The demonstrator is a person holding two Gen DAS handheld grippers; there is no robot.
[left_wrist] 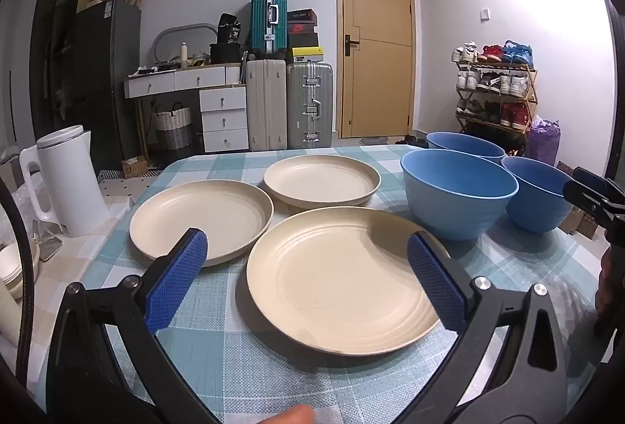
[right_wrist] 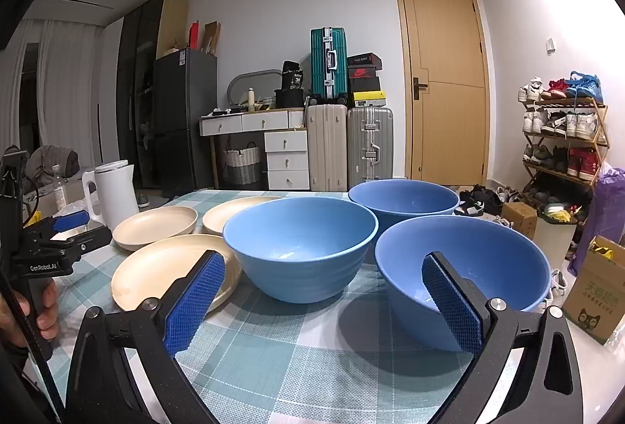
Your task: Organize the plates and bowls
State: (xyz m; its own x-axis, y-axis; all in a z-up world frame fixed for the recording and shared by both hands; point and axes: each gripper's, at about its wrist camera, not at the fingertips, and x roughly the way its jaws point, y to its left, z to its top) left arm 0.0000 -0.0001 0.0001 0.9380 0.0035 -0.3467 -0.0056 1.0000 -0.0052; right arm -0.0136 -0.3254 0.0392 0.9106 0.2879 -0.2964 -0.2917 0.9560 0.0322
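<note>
Three cream plates lie apart on the checked tablecloth: a near one (left_wrist: 343,283), a left one (left_wrist: 203,217) and a far one (left_wrist: 322,182). Three blue bowls stand upright to their right: a middle one (right_wrist: 300,248), a far one (right_wrist: 404,199) and a near right one (right_wrist: 465,268). My left gripper (left_wrist: 308,248) is open and empty, above the near plate's front. My right gripper (right_wrist: 324,268) is open and empty, between the middle and near right bowls, its right pad in front of the near right bowl. The left gripper also shows at the left edge of the right wrist view (right_wrist: 66,225).
A white electric kettle (left_wrist: 70,182) stands at the table's left edge beside a stack of pale dishes (left_wrist: 15,268). A cardboard box (right_wrist: 593,291) sits on the floor past the table's right edge. Suitcases, a dresser, a door and a shoe rack stand behind the table.
</note>
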